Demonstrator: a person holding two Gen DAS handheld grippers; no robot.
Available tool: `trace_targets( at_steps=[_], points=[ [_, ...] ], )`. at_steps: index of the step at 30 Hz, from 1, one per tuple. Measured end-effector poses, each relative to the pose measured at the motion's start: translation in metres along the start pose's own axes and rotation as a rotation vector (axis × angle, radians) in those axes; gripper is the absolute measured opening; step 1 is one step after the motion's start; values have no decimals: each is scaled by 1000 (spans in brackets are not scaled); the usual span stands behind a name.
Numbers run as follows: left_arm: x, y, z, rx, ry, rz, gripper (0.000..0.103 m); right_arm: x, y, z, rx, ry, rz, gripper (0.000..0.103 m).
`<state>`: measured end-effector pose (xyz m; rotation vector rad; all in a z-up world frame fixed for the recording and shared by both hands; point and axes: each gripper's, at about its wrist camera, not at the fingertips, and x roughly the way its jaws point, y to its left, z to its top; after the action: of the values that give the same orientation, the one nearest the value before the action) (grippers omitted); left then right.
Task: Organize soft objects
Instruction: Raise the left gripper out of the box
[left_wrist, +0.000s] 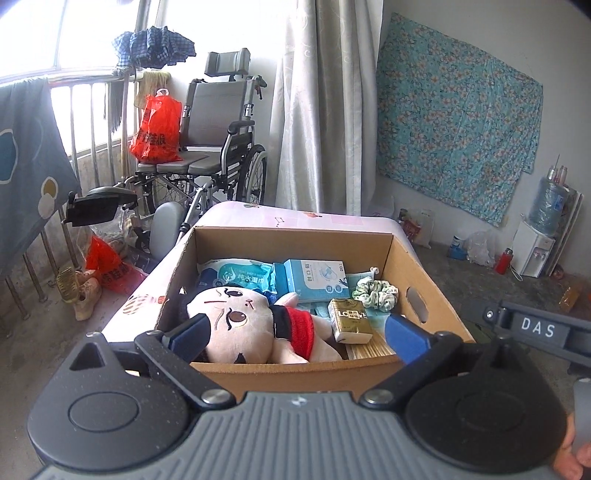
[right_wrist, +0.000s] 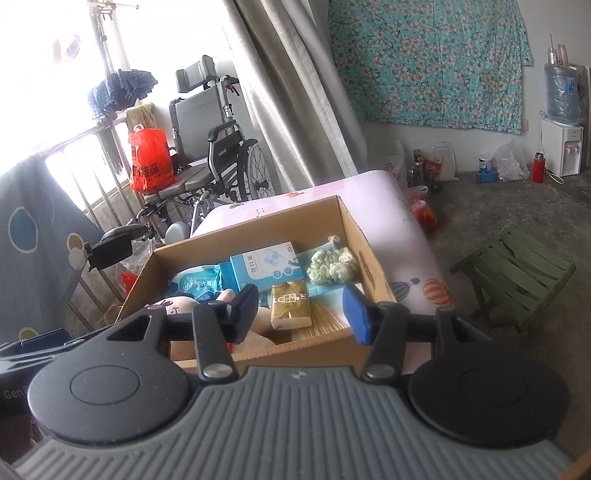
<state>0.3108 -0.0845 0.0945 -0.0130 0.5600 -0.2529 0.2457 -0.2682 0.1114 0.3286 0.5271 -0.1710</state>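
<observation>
The left gripper (left_wrist: 295, 332) is hanging with its blue-padded fingers spread wide above the near end of the cardboard box (left_wrist: 402, 258), nothing between them, while the right gripper (right_wrist: 301, 306) is standing about half open over the same near edge, its pads also gripping nothing. The box is sitting on a pink, cartoon-printed table top (right_wrist: 369, 184) and is holding all the soft things. Largest among them, the plush doll (left_wrist: 251, 321), pale with a red top, is lying on its back in the near left part of the box, directly below the left gripper's fingers and not touching them. Behind it, a blue pack of wet wipes (left_wrist: 243, 275) is leaning against the far left wall. Just beside that, a light blue plaster box (left_wrist: 317, 280) is lying flat in the far middle. A gold tissue packet (left_wrist: 349, 319) is resting in front of the plaster box, on a flat bundle of pale sticks (left_wrist: 373, 349) near the front wall. A green-and-white scrunchie (left_wrist: 375, 291) is lying at the far right, close to the side wall with the handle cut-out. Around the table, a wheelchair (left_wrist: 218, 147) carrying a red plastic bag (left_wrist: 157, 129) is standing by the window, and a green slatted stool (right_wrist: 517, 277) is sitting on the floor to the right.
</observation>
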Motion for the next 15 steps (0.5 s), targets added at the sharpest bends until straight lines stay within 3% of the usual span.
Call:
trace_targets(
  at_steps=[9, 15],
  points=[
    [-3, 2, -3, 10, -13, -15, 103, 1, 5, 2, -56, -15, -47, 54],
    [0, -1, -6, 16, -12, 33, 103, 1, 4, 2, -69, -29, -62, 59]
  ],
)
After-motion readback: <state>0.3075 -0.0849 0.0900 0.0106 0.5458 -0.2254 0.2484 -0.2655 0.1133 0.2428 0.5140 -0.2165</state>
